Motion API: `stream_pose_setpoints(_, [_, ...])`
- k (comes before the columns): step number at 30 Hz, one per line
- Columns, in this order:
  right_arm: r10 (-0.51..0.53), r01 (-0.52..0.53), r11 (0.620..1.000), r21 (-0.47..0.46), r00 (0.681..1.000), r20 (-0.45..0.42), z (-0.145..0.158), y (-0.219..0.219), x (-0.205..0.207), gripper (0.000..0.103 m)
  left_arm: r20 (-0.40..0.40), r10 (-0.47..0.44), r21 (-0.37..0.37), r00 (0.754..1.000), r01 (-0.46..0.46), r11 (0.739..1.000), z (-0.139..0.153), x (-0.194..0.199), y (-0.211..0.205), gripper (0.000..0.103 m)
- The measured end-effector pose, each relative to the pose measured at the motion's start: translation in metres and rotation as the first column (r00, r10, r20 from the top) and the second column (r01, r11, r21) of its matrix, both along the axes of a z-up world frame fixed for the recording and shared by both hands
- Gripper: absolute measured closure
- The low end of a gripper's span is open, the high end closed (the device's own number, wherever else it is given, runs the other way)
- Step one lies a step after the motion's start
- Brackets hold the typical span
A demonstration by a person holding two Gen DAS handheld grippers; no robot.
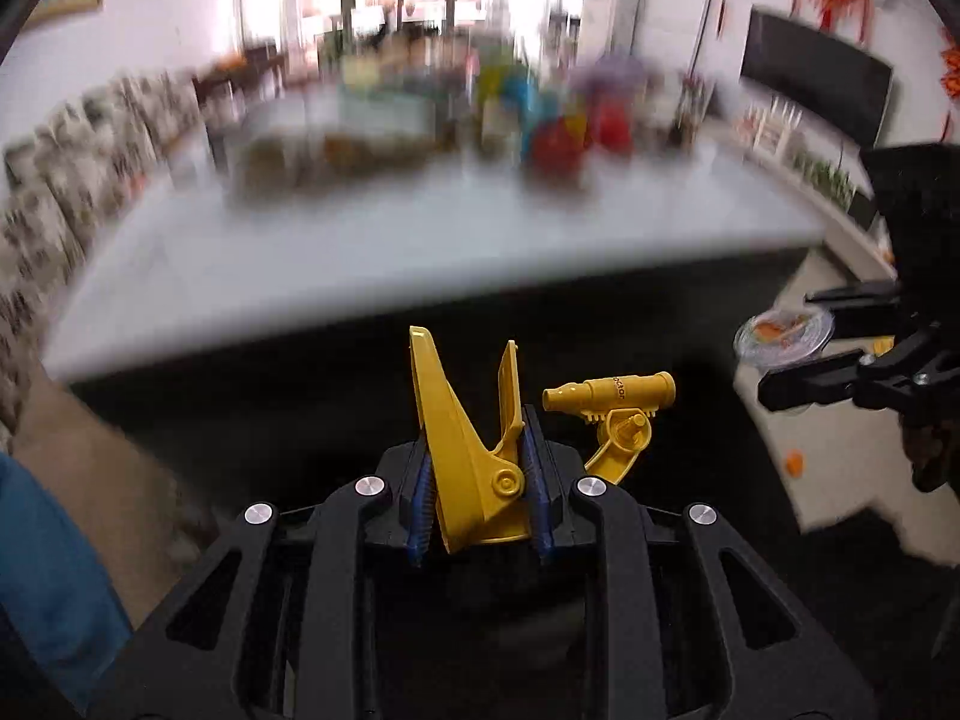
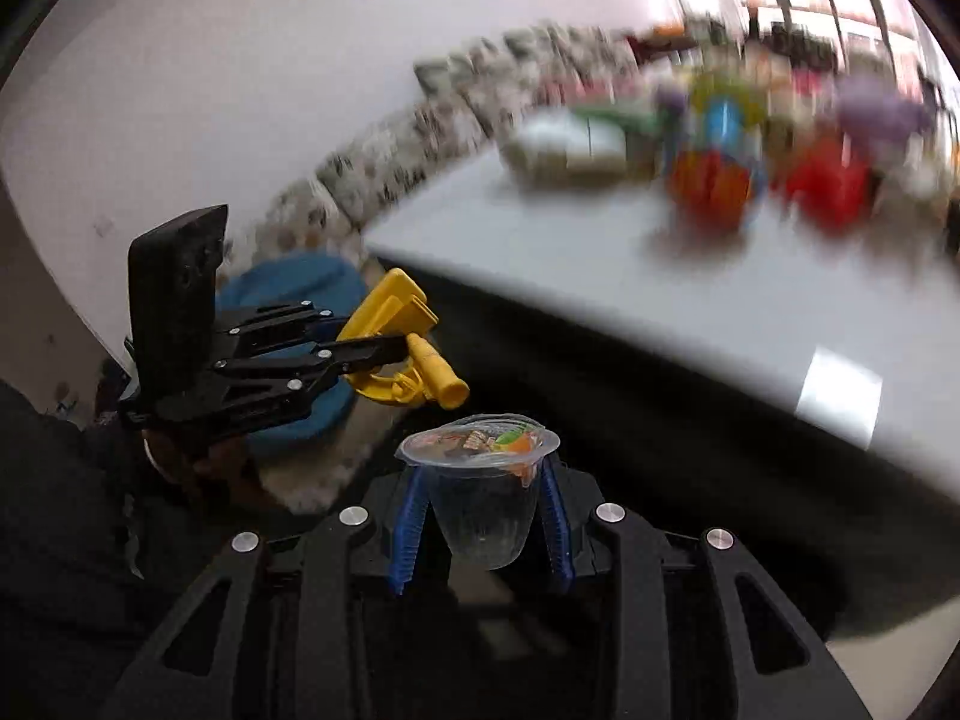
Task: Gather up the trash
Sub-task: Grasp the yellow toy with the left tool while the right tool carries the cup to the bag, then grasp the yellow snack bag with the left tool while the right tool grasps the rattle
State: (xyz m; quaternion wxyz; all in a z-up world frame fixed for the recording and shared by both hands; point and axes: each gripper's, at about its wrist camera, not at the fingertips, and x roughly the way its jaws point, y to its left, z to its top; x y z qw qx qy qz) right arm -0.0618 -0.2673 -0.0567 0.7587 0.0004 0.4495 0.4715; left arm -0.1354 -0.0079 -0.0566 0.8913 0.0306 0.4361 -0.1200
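My left gripper [image 1: 477, 495] is shut on a yellow plastic toy piece [image 1: 465, 450], a hinged clamp with a small telescope-shaped part [image 1: 612, 390] sticking out to the right. The same toy [image 2: 408, 354] shows in the right wrist view, held by the left gripper [image 2: 360, 354] at the left. My right gripper [image 2: 480, 516] is shut on a clear plastic cup [image 2: 483, 498] with a colourful peeled foil lid. That cup [image 1: 783, 333] also appears at the right edge of the left wrist view, between the right gripper's black fingers [image 1: 804, 387]. Both grippers hover in front of the table, over a dark area.
A grey table [image 1: 420, 252] lies ahead, its far side crowded with blurred colourful items [image 1: 558, 132]. A patterned sofa [image 1: 72, 180] runs along the left wall. A blue cushion [image 2: 288, 294] lies on the floor. A television [image 1: 816, 84] hangs at right. An orange scrap [image 1: 795, 462] lies on the pale floor.
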Motion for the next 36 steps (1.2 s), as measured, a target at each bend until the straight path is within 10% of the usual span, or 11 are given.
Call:
stream_pose_setpoints(6, [0.005, -0.023, 0.988, -0.155, 0.993, -0.115, -0.094, 0.032, 0.015, 0.067, -0.254, -0.026, 0.060, 0.967, 0.042, 0.997, -0.107, 0.032, 0.001, 0.076])
stream_pose_setpoints(9, [-0.010, -0.029, 0.963, -0.269, 0.990, -0.142, -0.135, 0.046, 0.024, 0.036, -0.395, 0.000, 0.185, 0.919, 0.079, 0.980, -0.169, 0.051, -0.006, 0.028])
stream_pose_setpoints(12, [-0.030, -0.021, 0.951, -0.307, 0.987, -0.160, -0.145, 0.048, 0.027, 0.037, -0.436, 0.014, 0.212, 0.900, 0.088, 0.973, -0.189, 0.053, -0.006, 0.027])
stream_pose_setpoints(20, [-0.042, 0.046, 0.994, -0.100, 0.998, 0.044, 0.001, 0.015, 0.024, 0.037, -0.264, -0.065, 0.094, 0.962, 0.092, 0.991, -0.109, 0.033, 0.009, 0.027])
stream_pose_setpoints(26, [-0.194, 0.188, 0.979, 0.078, 0.979, 0.068, 0.105, 0.005, 0.128, 0.032, -0.013, -0.111, 0.015, 0.994, 0.112, 0.994, -0.018, 0.021, 0.008, 0.021])
stream_pose_setpoints(32, [-0.260, 0.252, 0.958, -0.137, 0.965, -0.039, 0.087, 0.039, 0.249, 0.033, 0.079, -0.069, -0.034, 0.994, 0.072, 0.997, 0.017, 0.043, 0.010, 0.021])
stream_pose_setpoints(34, [-0.278, 0.253, 0.947, -0.199, 0.954, -0.111, 0.062, 0.050, 0.278, 0.070, 0.086, -0.061, -0.049, 0.994, 0.066, 0.997, 0.020, 0.054, 0.012, 0.021])
stream_pose_setpoints(36, [-0.282, 0.263, 0.955, -0.139, 0.948, -0.148, 0.060, 0.051, 0.277, 0.078, 0.089, -0.044, -0.049, 0.995, 0.049, 0.998, 0.026, 0.066, 0.012, 0.021])
